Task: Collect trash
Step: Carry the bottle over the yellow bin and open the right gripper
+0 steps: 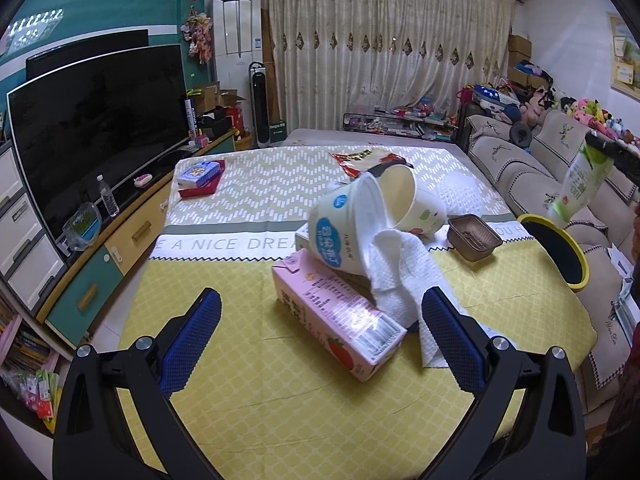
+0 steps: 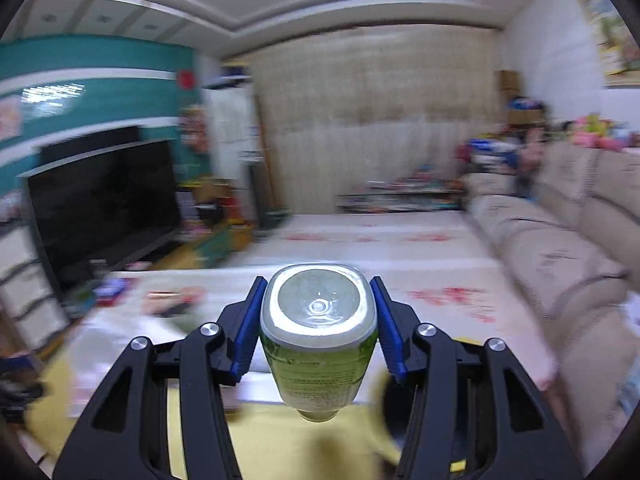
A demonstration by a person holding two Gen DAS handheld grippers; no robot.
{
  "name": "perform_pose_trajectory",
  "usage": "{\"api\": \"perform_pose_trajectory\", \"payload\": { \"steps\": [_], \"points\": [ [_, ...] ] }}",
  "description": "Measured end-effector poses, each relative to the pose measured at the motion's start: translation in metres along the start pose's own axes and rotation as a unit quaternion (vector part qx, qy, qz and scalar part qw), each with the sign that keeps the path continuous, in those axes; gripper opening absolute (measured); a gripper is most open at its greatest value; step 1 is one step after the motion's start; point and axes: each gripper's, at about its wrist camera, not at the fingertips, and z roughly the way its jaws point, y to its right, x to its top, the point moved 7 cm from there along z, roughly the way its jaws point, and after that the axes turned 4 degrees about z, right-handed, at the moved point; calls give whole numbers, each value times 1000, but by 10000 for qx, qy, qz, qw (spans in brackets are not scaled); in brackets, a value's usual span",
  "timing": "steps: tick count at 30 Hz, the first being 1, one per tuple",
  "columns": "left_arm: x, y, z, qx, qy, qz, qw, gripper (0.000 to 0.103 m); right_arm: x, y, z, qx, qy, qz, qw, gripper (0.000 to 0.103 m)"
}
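My left gripper [image 1: 320, 312] is open above the yellow tablecloth, its blue pads on either side of a pink strawberry milk carton [image 1: 340, 316] lying flat. Behind it lie a white paper towel [image 1: 400, 276], a tipped white and blue tub [image 1: 344, 228] and a tipped paper cup [image 1: 416, 204]. My right gripper [image 2: 318, 320] is shut on a green and white bottle [image 2: 318, 340], held base-forward; the view is blurred. In the left wrist view that bottle [image 1: 580, 184] hangs upside down above a black bin with a yellow rim [image 1: 560, 248] at the table's right edge.
A brown foil tray [image 1: 474, 236], a red snack wrapper [image 1: 360, 160] and a blue box on a red tray [image 1: 200, 178] lie on the table [image 1: 240, 360]. A TV [image 1: 92, 128] on a cabinet stands left, a sofa [image 1: 520, 168] right.
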Motion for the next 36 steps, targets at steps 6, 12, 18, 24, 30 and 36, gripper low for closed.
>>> {"api": "perform_pose_trajectory", "payload": {
  "steps": [6, 12, 18, 24, 30, 36],
  "points": [
    [2, 15, 15, -51, -147, 84, 9998, 99, -56, 75, 81, -867, -952, 215, 9914, 49],
    [9, 22, 30, 48, -250, 196, 9995, 99, -94, 94, 120, -1179, -1279, 315, 9843, 50],
    [25, 26, 51, 139, -268, 377, 9988, 99, -94, 91, 110, -1214, -1063, 245, 9866, 54],
    [54, 20, 68, 51, -223, 384, 9990, 99, -92, 76, 89, -1098, -912, 161, 9896, 59],
    [75, 8, 92, -88, -335, 470, 9983, 99, -91, 63, 86, -984, -929, 97, 9908, 63],
    [70, 1, 114, -418, -694, 318, 9962, 85, -95, 50, 91, -931, -1022, 21, 9904, 64]
  ]
}}
